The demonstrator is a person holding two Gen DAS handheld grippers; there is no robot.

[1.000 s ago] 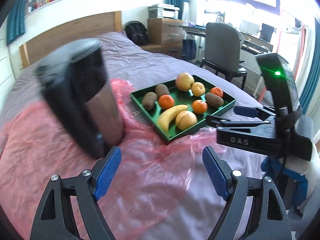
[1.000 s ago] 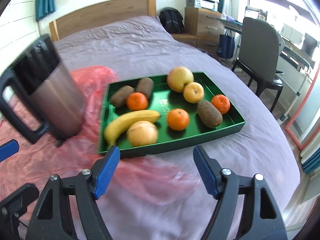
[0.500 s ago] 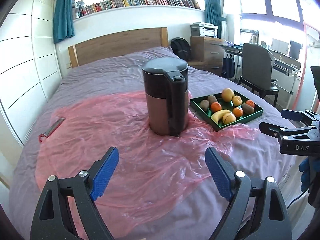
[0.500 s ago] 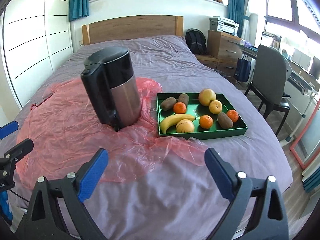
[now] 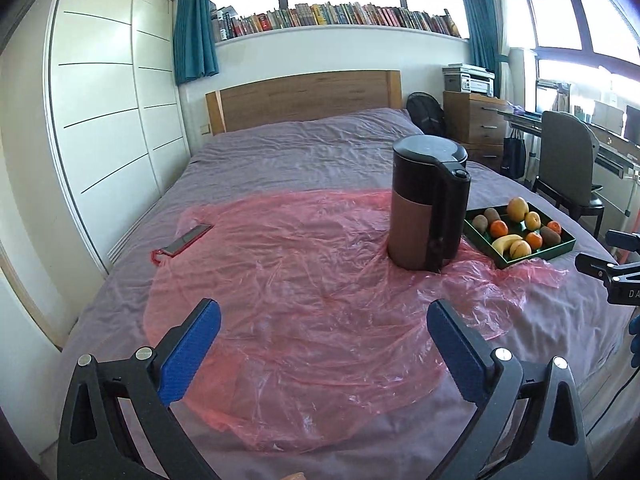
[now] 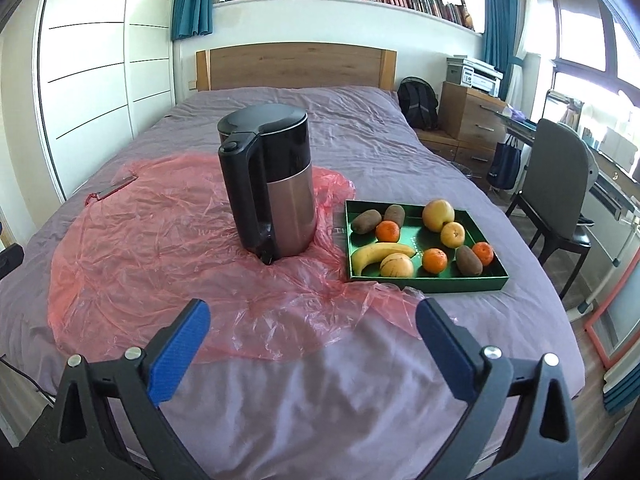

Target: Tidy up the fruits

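Observation:
A green tray (image 6: 468,282) lies on the bed to the right and also shows in the left wrist view (image 5: 540,251). It holds a banana (image 6: 378,254), several oranges (image 6: 388,231), kiwis (image 6: 366,221) and yellow apples (image 6: 439,215). My right gripper (image 6: 310,326) is open and empty, low over the bed's near end, well short of the tray. My left gripper (image 5: 324,330) is open and empty over the pink plastic sheet (image 5: 304,280). The right gripper's tips show at the right edge of the left wrist view (image 5: 608,258).
A black and copper kettle (image 6: 270,184) stands upright on the plastic sheet, left of the tray. A phone (image 5: 186,239) lies at the sheet's far left. A chair (image 6: 560,184) and desk stand right of the bed; wardrobes line the left wall.
Both grippers have pulled back and up from the tray and kettle, so the whole bed is in view. The fruit and kettle have not moved.

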